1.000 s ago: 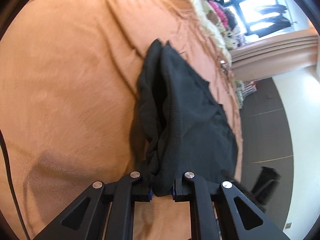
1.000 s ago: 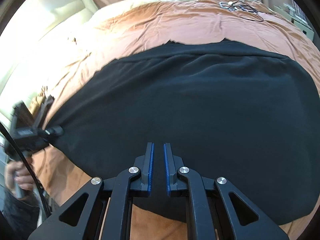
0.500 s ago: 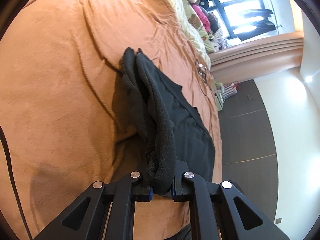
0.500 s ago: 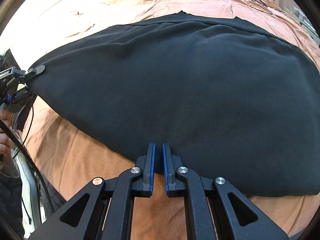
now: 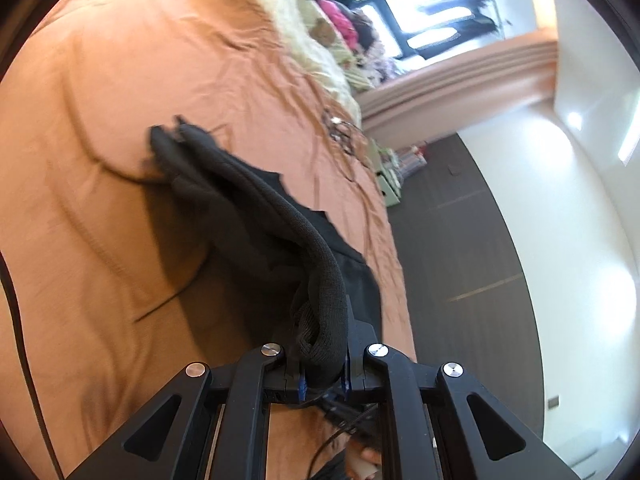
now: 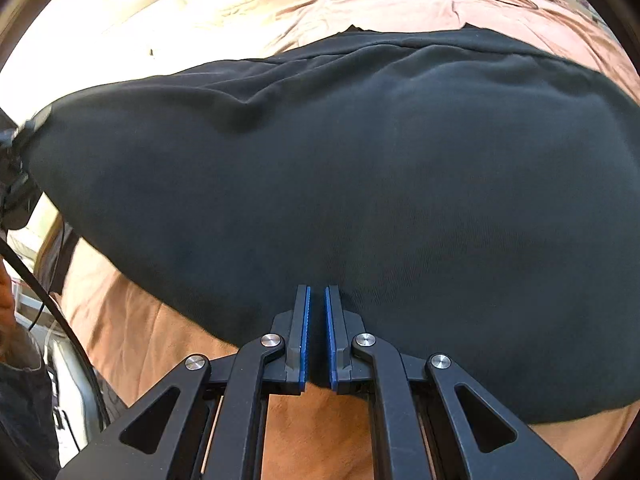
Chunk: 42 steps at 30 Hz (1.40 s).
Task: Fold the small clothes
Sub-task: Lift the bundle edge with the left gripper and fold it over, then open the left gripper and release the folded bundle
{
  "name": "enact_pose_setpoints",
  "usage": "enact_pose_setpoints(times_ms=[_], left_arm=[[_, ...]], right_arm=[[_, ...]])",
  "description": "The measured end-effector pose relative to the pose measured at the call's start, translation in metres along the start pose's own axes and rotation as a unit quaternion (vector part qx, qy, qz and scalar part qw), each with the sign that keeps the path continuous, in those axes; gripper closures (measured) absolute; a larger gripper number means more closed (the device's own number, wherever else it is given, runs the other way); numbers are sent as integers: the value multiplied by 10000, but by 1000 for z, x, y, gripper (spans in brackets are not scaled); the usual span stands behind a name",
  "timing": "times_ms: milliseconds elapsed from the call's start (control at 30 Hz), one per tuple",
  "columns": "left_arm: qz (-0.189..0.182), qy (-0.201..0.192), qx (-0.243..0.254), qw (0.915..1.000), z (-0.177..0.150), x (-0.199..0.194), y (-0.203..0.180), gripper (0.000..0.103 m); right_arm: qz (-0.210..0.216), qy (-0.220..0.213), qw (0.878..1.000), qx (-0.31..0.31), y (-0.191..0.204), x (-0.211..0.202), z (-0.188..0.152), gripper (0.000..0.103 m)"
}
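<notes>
Left gripper [image 5: 323, 374] pinches black garment [image 5: 256, 208] edge; right gripper [image 6: 316, 334] closed

A garment [image 6: 360, 184] lies spread across a bedspread [image 6: 152, 344] on a bed, filling most of the right wrist view. The right gripper [image 6: 316, 320] sits over the garment's near edge, at the middle. The left gripper [image 5: 322, 364] stands at the garment's left end, with a bunched hem between its fingers and lifted off the bedspread [image 5: 100, 160]. Behind the garment lie pillows [image 5: 320, 40], with a window [image 5: 420, 4] beyond. A tangle of cable [image 5: 340, 132] lies on the bedspread behind the garment [image 5: 248, 208]. Floor [image 5: 460, 248] runs along the bed's right side.
</notes>
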<state>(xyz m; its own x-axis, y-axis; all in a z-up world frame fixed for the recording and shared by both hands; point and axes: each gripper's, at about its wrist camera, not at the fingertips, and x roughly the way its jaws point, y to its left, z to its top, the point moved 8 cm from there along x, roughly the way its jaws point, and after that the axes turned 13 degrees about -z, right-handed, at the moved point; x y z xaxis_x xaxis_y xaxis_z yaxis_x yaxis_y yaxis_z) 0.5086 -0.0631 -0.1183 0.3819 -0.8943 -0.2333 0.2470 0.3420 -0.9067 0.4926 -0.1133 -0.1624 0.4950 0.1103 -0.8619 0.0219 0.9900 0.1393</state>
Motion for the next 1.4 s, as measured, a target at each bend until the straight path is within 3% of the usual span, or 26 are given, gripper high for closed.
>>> enact_pose_setpoints(times_ms=[267, 533, 567, 633, 667, 700, 1067, 1333, 1400], left_arm=[[-358, 546, 737, 9951, 5, 62, -68, 91], [-374, 1135, 1270, 9847, -9, 134, -121, 91], [-372, 1203, 1319, 9832, -13, 142, -125, 91], [-366, 1335, 1406, 9803, -20, 161, -133, 91], [-367, 1393, 1434, 9791, -23, 170, -136, 91], [-369, 1464, 1464, 9776, -26, 180, -139, 91], [-344, 2372, 1674, 9563, -76, 279, -148, 91], [-162, 3033, 1659, 9382, -152, 334, -133, 90], [-81, 3158, 1597, 9352, -166, 345, -126, 85]], right_arm=[[463, -16, 9984, 327, -17, -8, -5, 99], [622, -569, 9929, 841, -78, -54, -9, 97], [607, -620, 9923, 882, -87, -60, -12, 94], [586, -694, 9912, 958, -102, -70, -19, 77], [559, -751, 9906, 998, -111, -75, -22, 56], [507, -828, 9898, 1040, -119, -80, -25, 44], [286, -970, 9788, 1780, -189, -100, -66, 43], [137, -914, 9717, 2172, -224, -113, -89, 43], [126, -902, 9710, 2210, -224, -122, -91, 43]])
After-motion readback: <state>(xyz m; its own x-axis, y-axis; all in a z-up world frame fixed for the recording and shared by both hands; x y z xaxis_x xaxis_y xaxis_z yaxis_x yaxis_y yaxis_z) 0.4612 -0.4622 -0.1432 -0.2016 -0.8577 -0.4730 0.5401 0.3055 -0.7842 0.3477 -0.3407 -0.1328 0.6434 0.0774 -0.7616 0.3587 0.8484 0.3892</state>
